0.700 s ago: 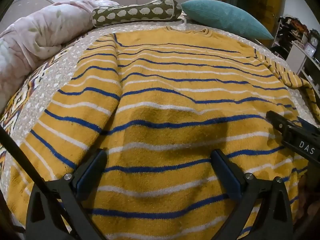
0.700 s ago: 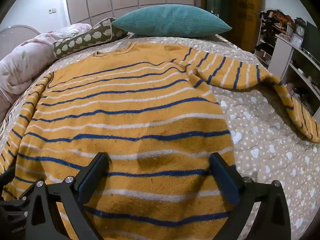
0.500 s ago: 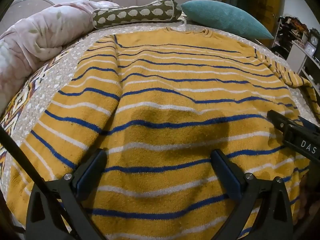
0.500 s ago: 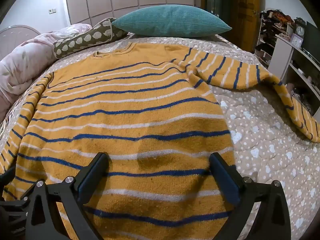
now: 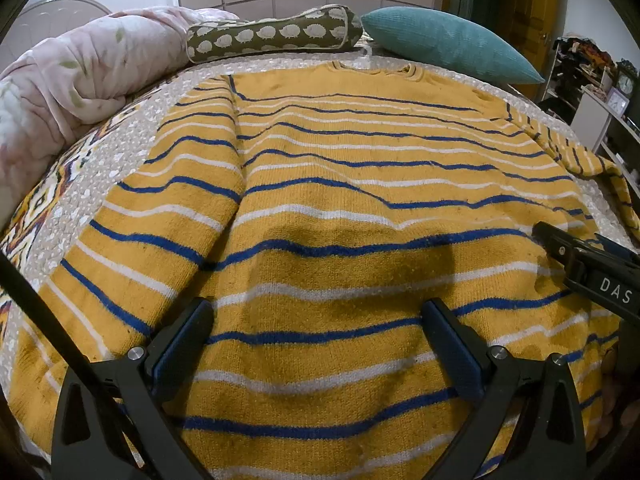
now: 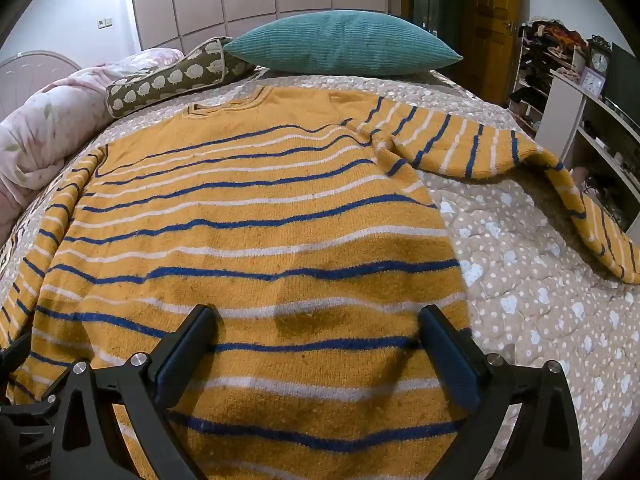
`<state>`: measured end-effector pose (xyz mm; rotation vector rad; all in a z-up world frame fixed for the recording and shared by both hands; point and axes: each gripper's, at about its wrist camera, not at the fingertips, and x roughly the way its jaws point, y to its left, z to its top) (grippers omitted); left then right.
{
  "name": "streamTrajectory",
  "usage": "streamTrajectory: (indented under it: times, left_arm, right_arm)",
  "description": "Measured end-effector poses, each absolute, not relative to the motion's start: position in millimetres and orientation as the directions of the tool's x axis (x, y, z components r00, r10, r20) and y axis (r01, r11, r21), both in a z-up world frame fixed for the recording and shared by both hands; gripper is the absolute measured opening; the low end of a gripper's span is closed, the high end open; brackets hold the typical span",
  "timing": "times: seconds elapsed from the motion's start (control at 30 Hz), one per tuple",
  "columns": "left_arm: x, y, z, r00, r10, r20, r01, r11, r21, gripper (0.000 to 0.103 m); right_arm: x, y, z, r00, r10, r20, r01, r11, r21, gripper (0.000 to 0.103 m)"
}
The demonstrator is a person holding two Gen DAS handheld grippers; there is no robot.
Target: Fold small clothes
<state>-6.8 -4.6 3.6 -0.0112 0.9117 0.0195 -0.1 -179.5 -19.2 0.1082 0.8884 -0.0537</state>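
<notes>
Hovering over the hem, your left claw (image 5: 318, 344) and right claw (image 6: 316, 346) both stood wide apart, gripping nothing. The sweater (image 6: 256, 216) lay flat on the bed (image 6: 532, 280), running away toward the pillows; its outstretched sleeve (image 6: 472, 148) lay nearer your right claw.

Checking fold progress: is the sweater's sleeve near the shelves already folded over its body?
No, that sleeve lies stretched out sideways across the bedspread, off the sweater.
</notes>
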Motion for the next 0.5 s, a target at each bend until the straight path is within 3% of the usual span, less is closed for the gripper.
streamTrajectory:
  times: [0.5]
  left_arm:
    - [-7.3,-4.6,4.1,0.619,0.014,-0.785,-0.022,1.0,0.001,0.103]
  right_arm:
    - [1.0,-177.3,-16.3,0.627,-0.01,-0.779,0.093,0.994,0.062,0.103]
